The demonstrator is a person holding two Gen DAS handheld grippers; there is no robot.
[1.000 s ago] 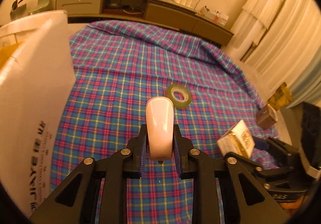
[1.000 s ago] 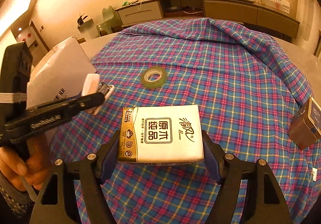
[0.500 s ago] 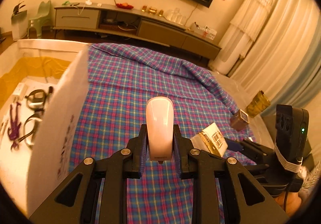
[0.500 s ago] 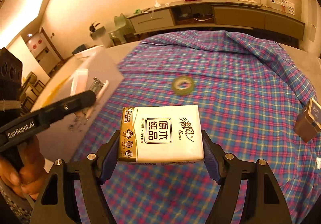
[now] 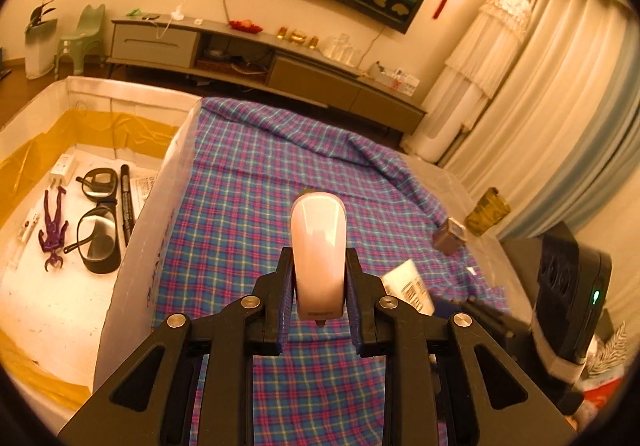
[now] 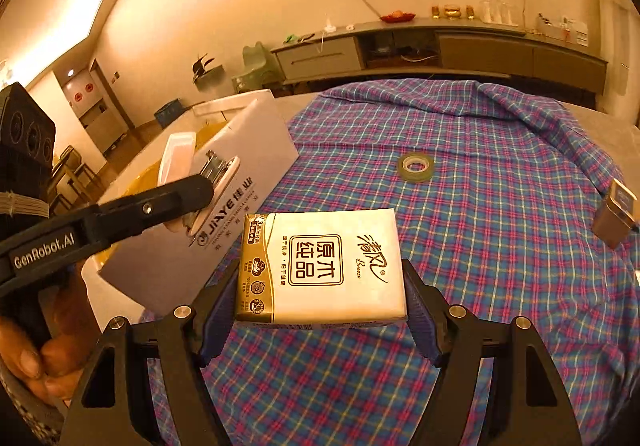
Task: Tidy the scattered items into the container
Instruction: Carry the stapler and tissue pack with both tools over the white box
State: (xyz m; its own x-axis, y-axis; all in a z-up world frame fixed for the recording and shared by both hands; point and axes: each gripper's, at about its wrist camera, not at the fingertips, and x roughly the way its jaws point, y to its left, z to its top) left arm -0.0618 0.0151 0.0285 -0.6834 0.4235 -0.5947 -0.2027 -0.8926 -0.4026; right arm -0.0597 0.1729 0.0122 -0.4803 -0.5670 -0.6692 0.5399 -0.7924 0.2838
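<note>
Both grippers lifted & swung toward the box vs 1 s ago; its inside now shows.
L gripper jaws clamped on pink stapler, long axis pointing fwd, box just to its left, so L is nearer. R gripper jaws spread wide, gripping tissue pack by its ends, over the plaid worktop. Tape roll & small tin not yet picked up.

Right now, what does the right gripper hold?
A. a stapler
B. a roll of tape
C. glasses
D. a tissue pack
D: the right gripper is clamped on the tissue pack, while the tape lies on the cloth and the stapler is in the left gripper.
</note>
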